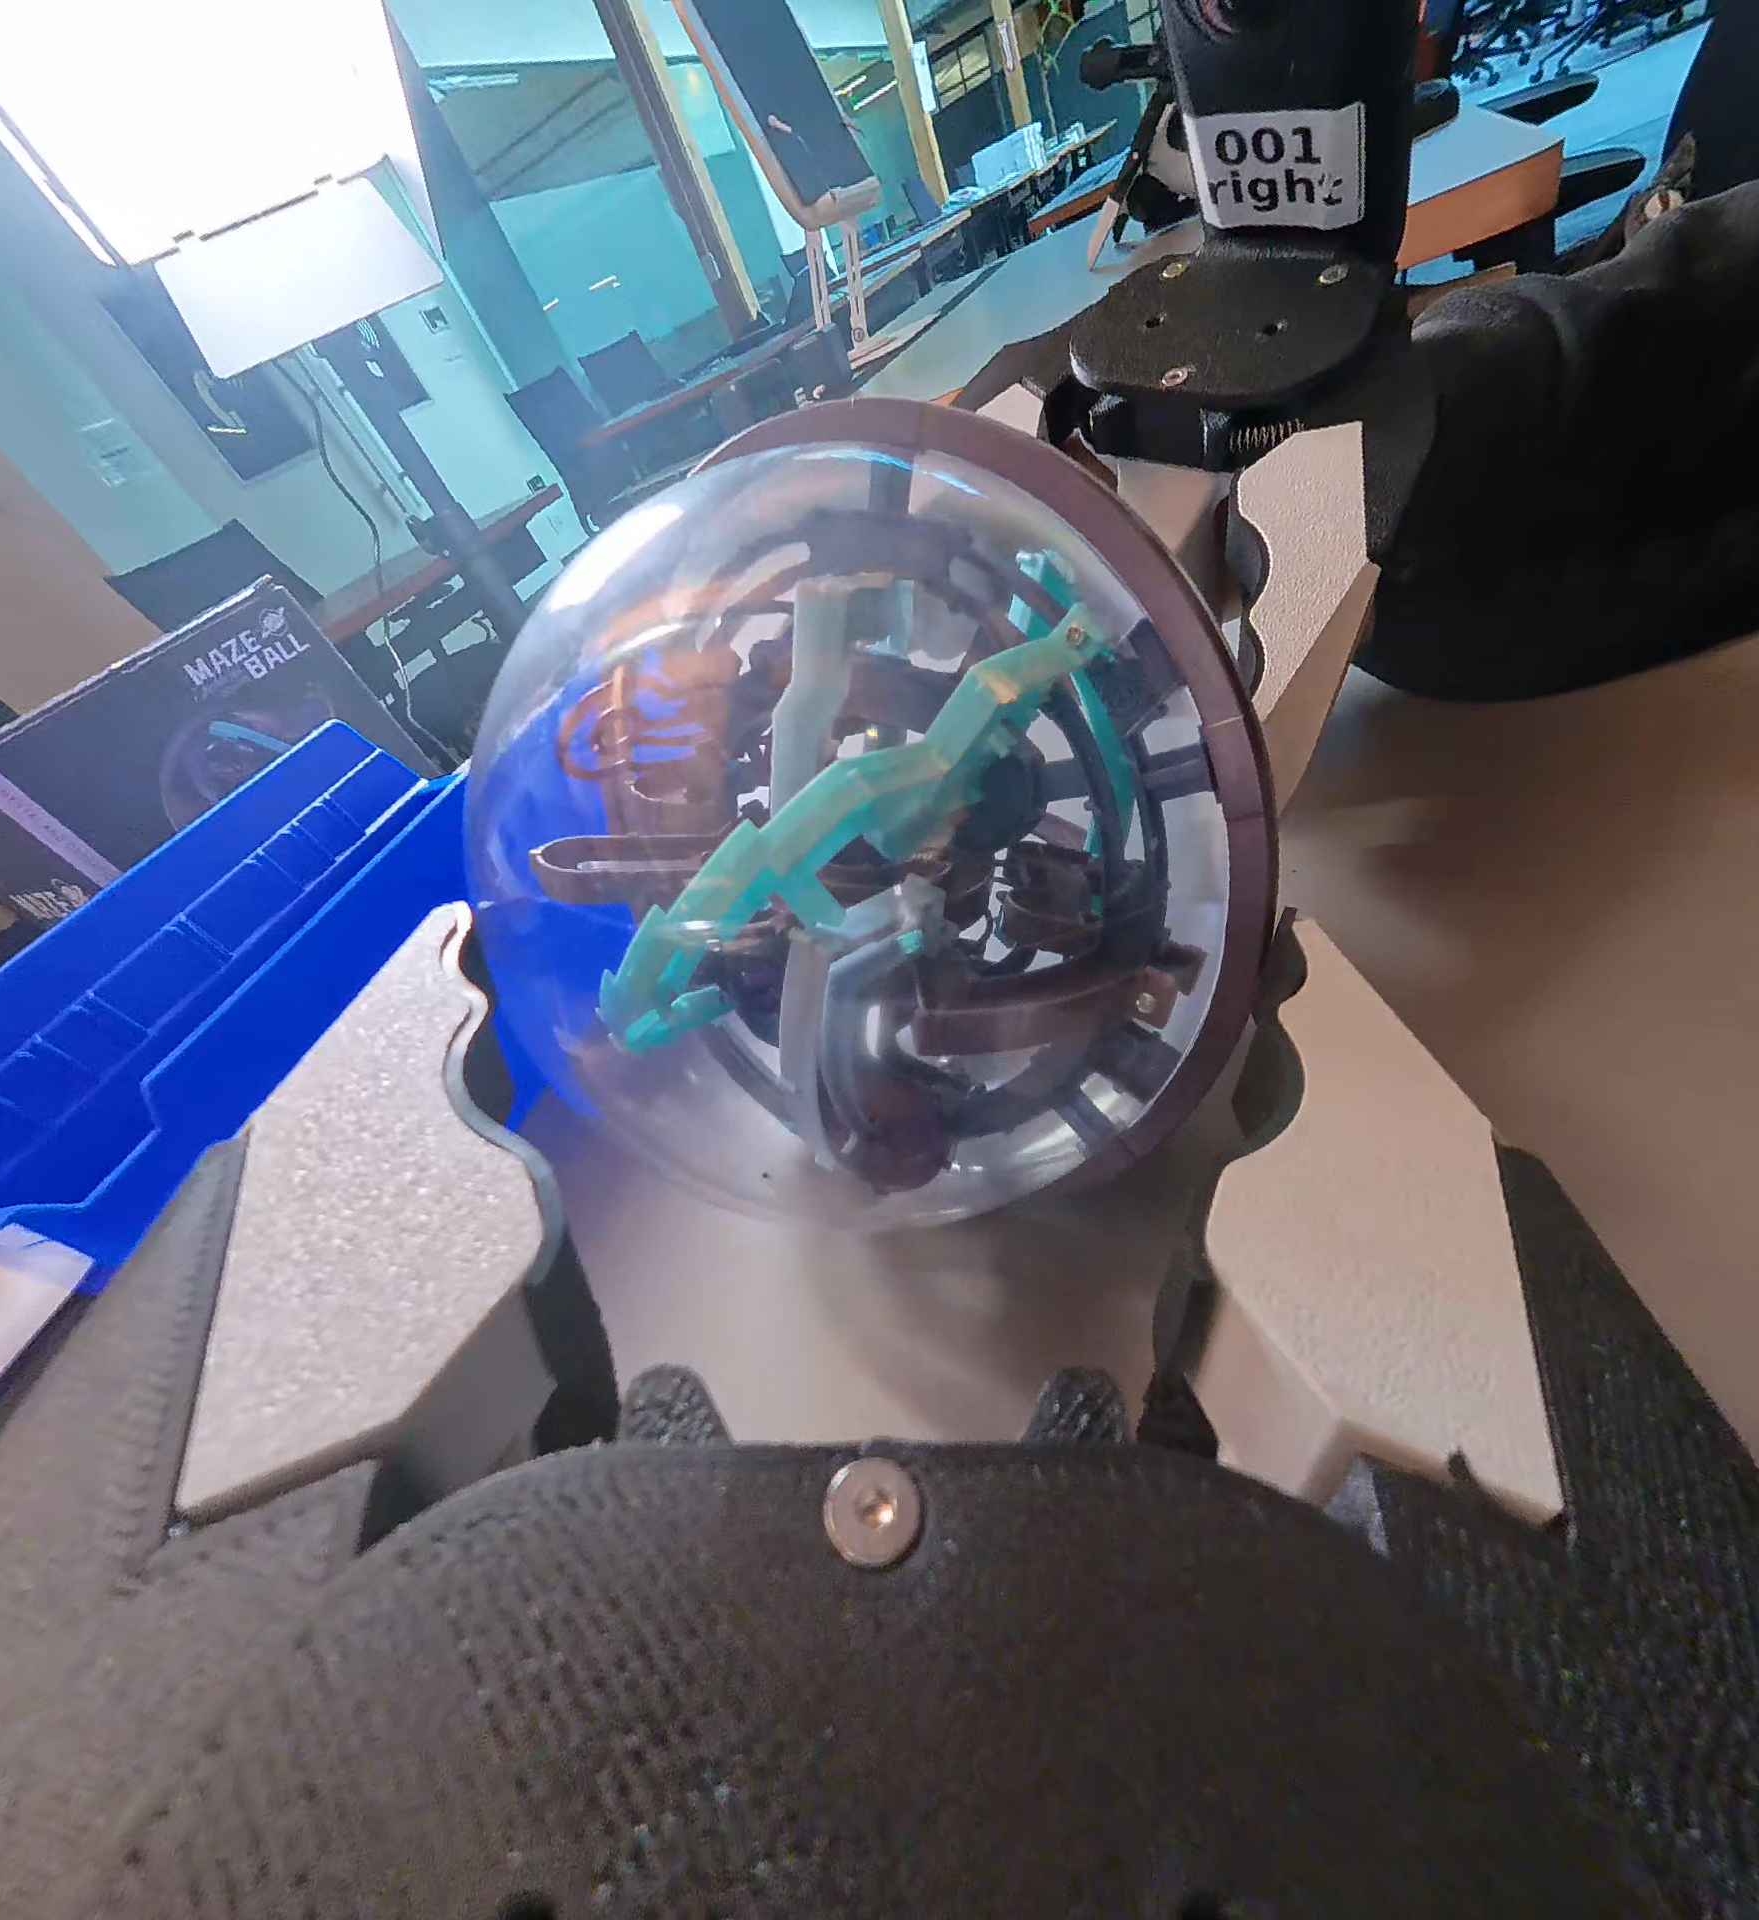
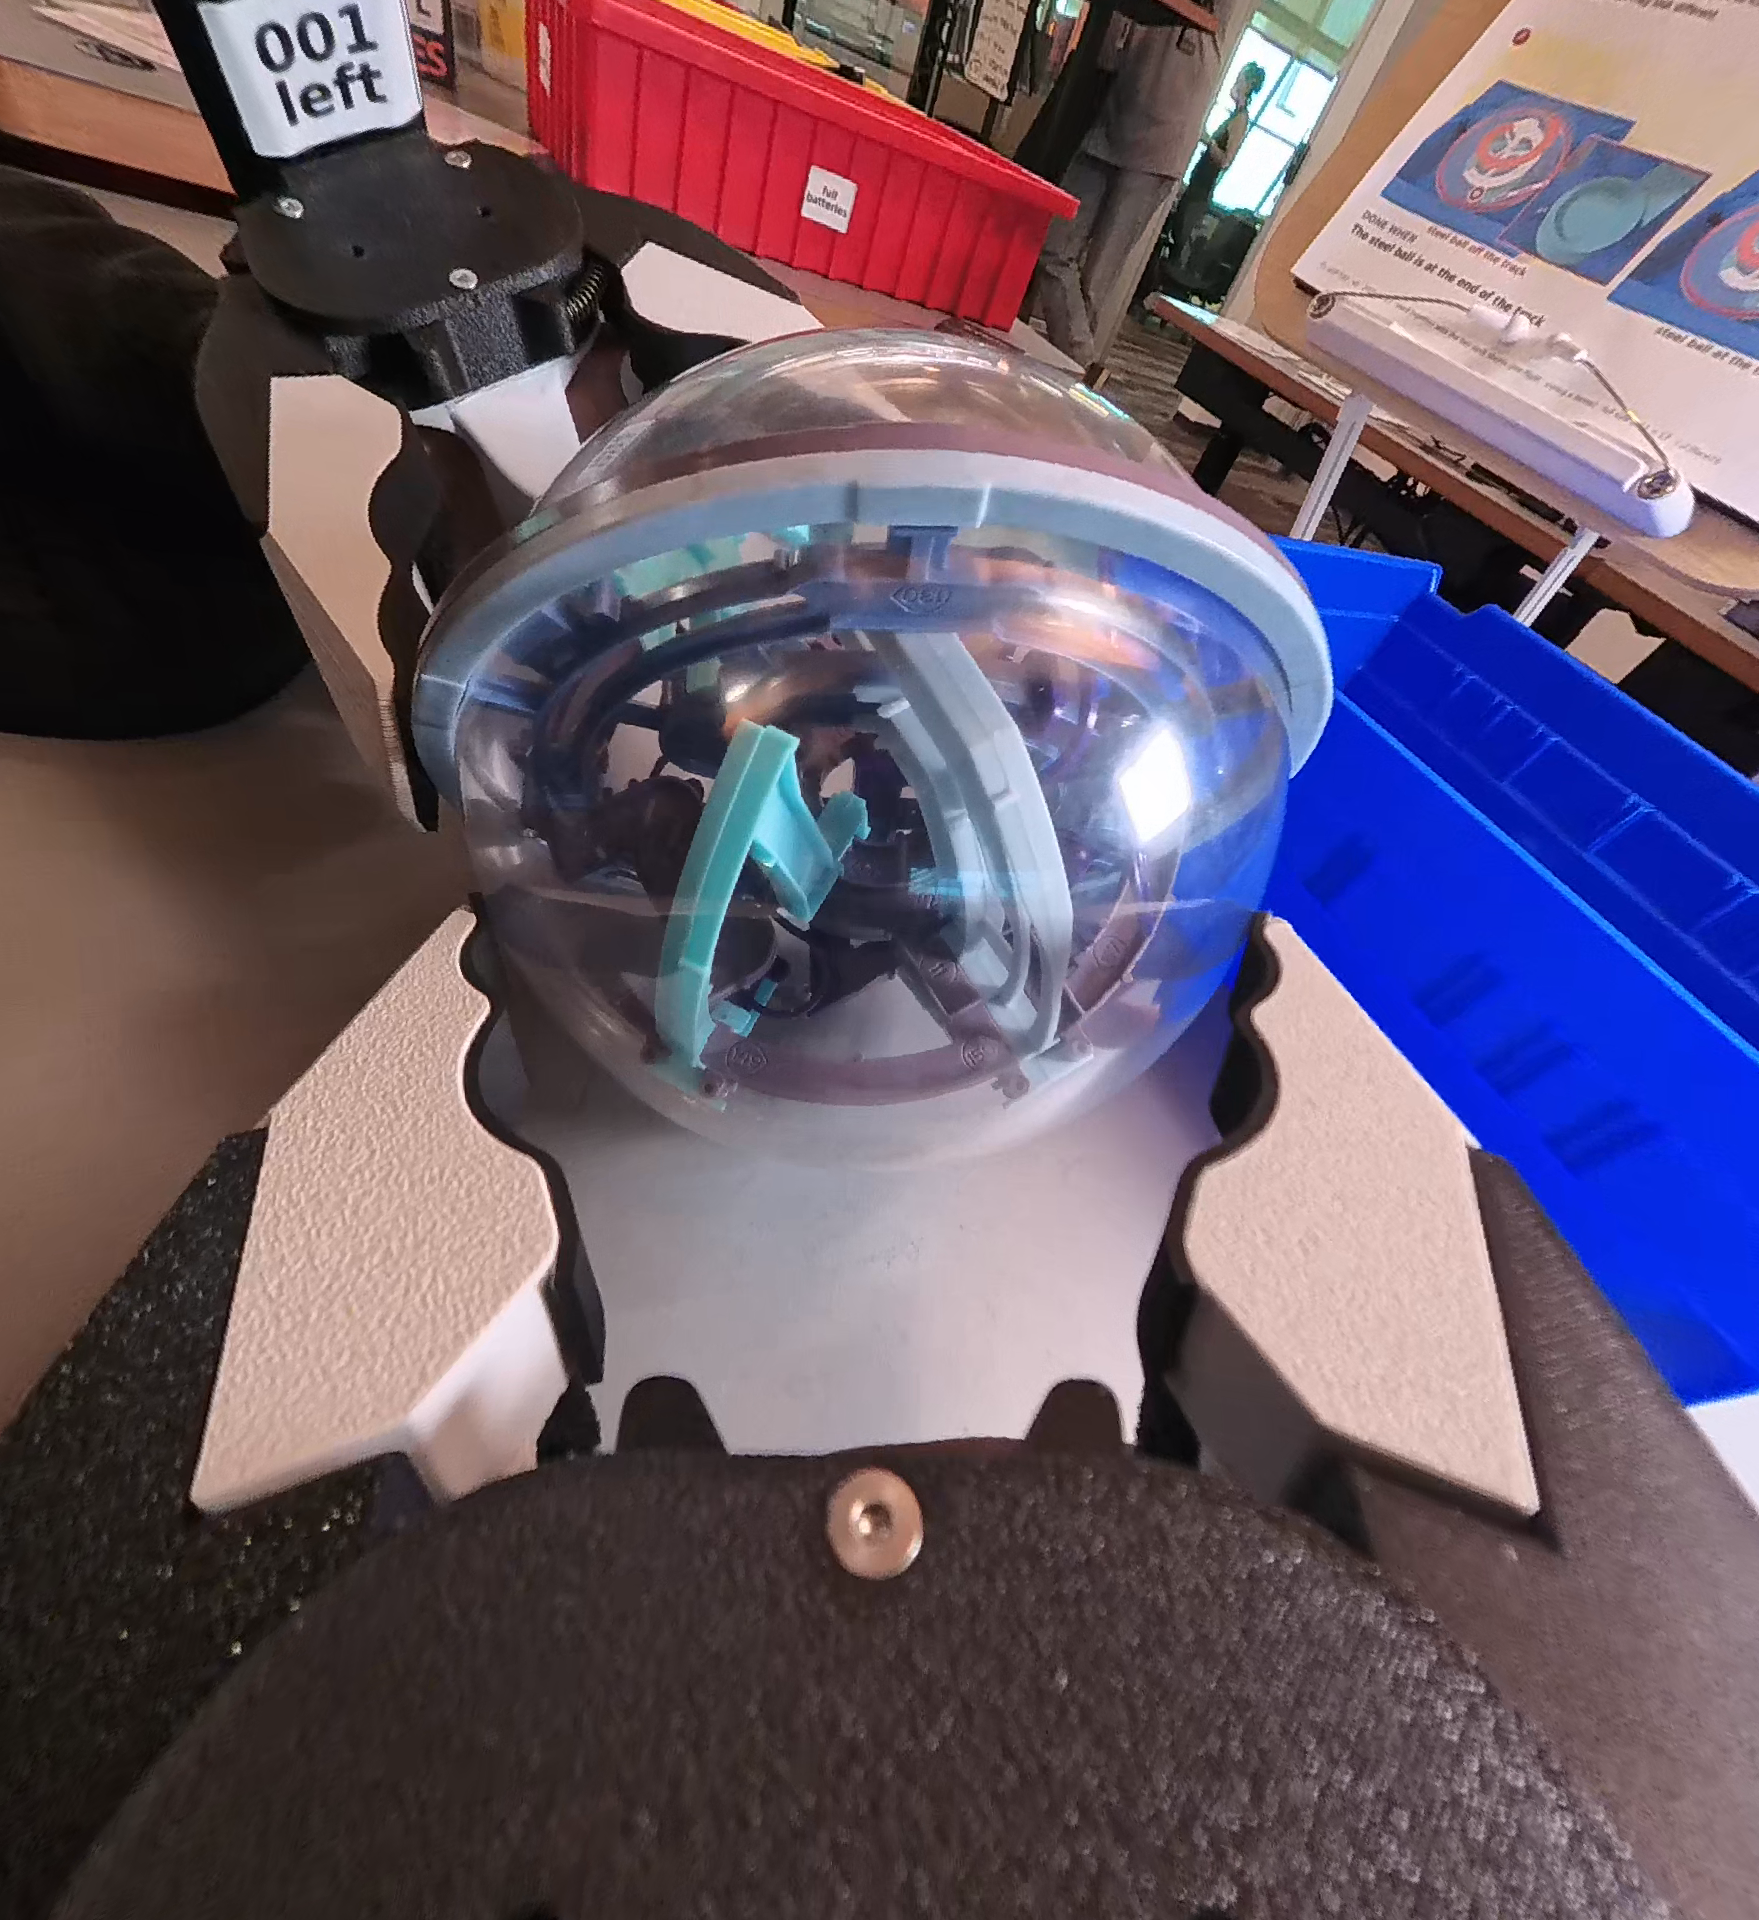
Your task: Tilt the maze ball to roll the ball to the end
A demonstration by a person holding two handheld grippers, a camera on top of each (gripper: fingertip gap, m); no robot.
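To the left of the left gripper (image 1: 870, 1023) lies a dark printed box (image 1: 127, 748), and nearer in a blue bin (image 1: 179, 956) runs along the outside of its left finger, out of the way of the work. Between that gripper's fingers sits the maze ball (image 1: 864, 821), a clear sphere with teal, grey and brown tracks and a dark ring round its middle; the jaws stand fairly wide and press the shell on both sides, the right finger meeting it just by the ring. Beyond the sphere's far right the right gripper (image 2: 864, 997) comes in from the opposite side, and its own view shows its fingers likewise spread wide and cupping the ball (image 2: 854, 748) low on either flank. Holding it from two opposed sides probably lets both wrists turn together, so the sphere can be tipped in any direction without slipping. The ring is tilted steeply in the left wrist view, suggesting tilting is in progress. I cannot find the small steel ball among the tracks. A red bin (image 2: 781, 135) stands well beyond, past the left gripper.
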